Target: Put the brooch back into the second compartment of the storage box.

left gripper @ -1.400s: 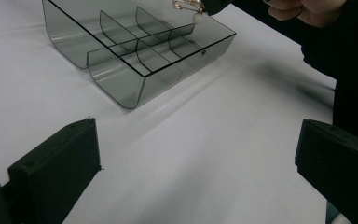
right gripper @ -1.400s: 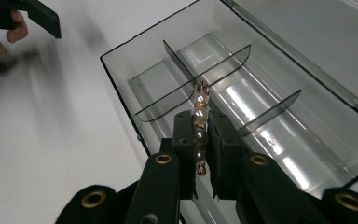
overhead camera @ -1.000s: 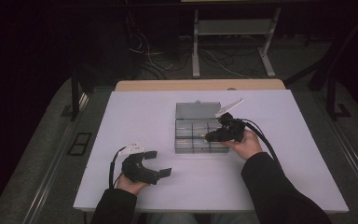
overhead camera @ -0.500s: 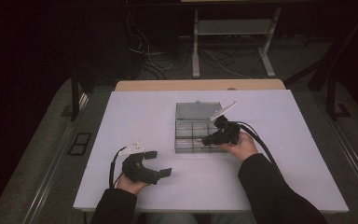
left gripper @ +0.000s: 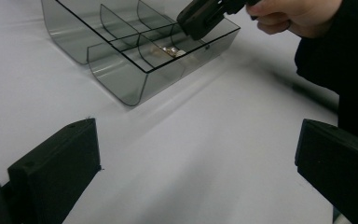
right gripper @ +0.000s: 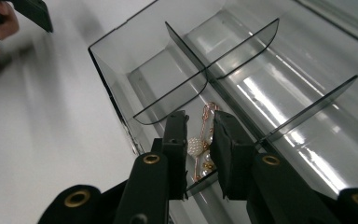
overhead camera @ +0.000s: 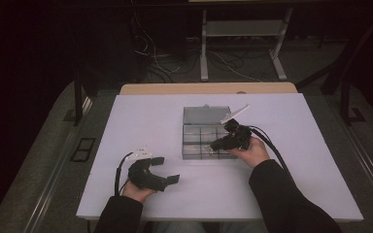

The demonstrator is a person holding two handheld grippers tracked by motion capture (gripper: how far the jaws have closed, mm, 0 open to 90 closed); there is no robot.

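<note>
Two grippers are at work over a white table [overhead camera: 291, 194]. The right gripper [right gripper: 199, 135] hangs over the near row of a smoky plastic organizer box [overhead camera: 196, 138], and its jaws have just been opening; a gold pin with pearl beads [right gripper: 200, 147] lies in the compartment between them, with a gap on each side. Its lower end is cut off behind the jaws. The left gripper [overhead camera: 167, 170] rests on the table, well apart from the box, jaws spread wide with nothing between them.
</note>
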